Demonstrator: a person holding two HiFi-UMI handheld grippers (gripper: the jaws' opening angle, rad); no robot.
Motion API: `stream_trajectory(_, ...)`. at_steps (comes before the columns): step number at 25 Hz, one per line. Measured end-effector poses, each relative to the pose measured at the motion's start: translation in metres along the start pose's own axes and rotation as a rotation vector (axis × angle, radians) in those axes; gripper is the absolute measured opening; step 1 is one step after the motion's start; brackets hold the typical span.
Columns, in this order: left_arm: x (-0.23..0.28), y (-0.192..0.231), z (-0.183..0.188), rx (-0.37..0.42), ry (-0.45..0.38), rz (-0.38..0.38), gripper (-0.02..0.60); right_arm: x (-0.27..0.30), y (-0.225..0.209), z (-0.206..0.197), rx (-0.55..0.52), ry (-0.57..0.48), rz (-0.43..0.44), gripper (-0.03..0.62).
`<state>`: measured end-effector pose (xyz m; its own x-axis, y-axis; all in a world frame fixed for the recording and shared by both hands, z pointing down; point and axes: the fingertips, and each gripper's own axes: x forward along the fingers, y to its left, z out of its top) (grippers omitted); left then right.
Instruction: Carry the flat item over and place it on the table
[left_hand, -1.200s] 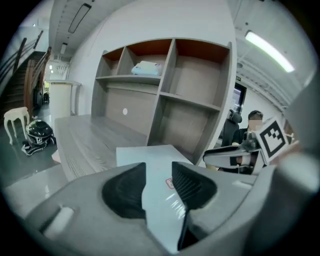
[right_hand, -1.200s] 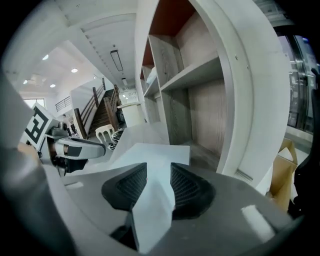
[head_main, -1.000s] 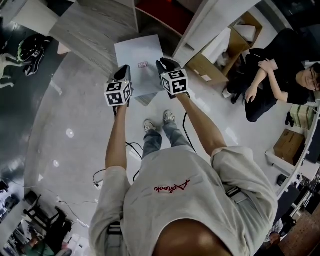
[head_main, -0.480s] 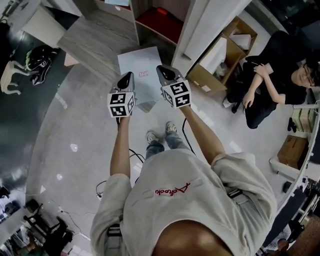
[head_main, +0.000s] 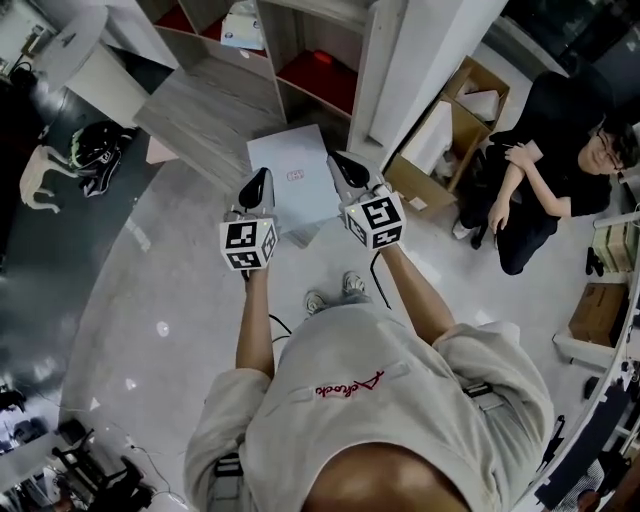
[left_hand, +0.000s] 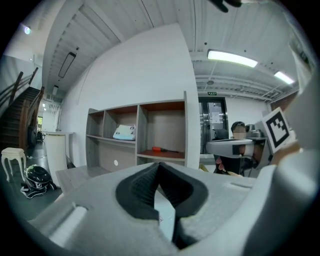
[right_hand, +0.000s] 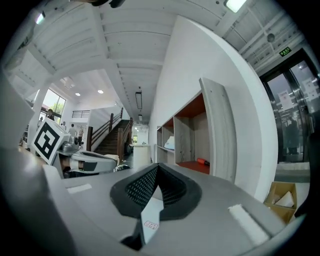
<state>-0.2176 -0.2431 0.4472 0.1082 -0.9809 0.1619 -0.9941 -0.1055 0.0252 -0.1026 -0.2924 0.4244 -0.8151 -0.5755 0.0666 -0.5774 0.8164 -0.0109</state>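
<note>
The flat item (head_main: 293, 178) is a pale square sheet with a small red print, held level in front of the person. My left gripper (head_main: 257, 187) is shut on its left edge and my right gripper (head_main: 346, 170) is shut on its right edge. In the left gripper view the sheet (left_hand: 165, 219) shows as a thin pale strip pinched between the dark pads of the left gripper (left_hand: 160, 171). The right gripper view shows the same sheet (right_hand: 150, 216) wedged in the right gripper (right_hand: 157, 173). The grey wood-grain table (head_main: 196, 116) lies just beyond the sheet.
An open shelf unit (head_main: 322, 62) with a red inner shelf stands behind the table, beside a white pillar (head_main: 415, 50). An open cardboard box (head_main: 447, 122) sits at the right. A person in black (head_main: 555, 150) sits further right. A helmet (head_main: 98, 150) lies on the floor at left.
The person has stepped forward, so the table and shelf unit now sit nearer and lower in the head view. Both grippers keep their hold on the sheet.
</note>
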Motion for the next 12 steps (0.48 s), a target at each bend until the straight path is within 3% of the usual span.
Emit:
stream_trajectory(5, -0.013, -0.005, 0.025, 0.009, -0.052, 0.008, -0.002, -0.016, -0.001, 0.016, -0.014, -0.031, -0.017, 0.003)
stream_trajectory(12, -0.018, -0.006, 0.02, -0.002, -0.042, 0.003, -0.001, -0.02, 0.003, 0.005, -0.007, -0.012, -0.028, 0.003)
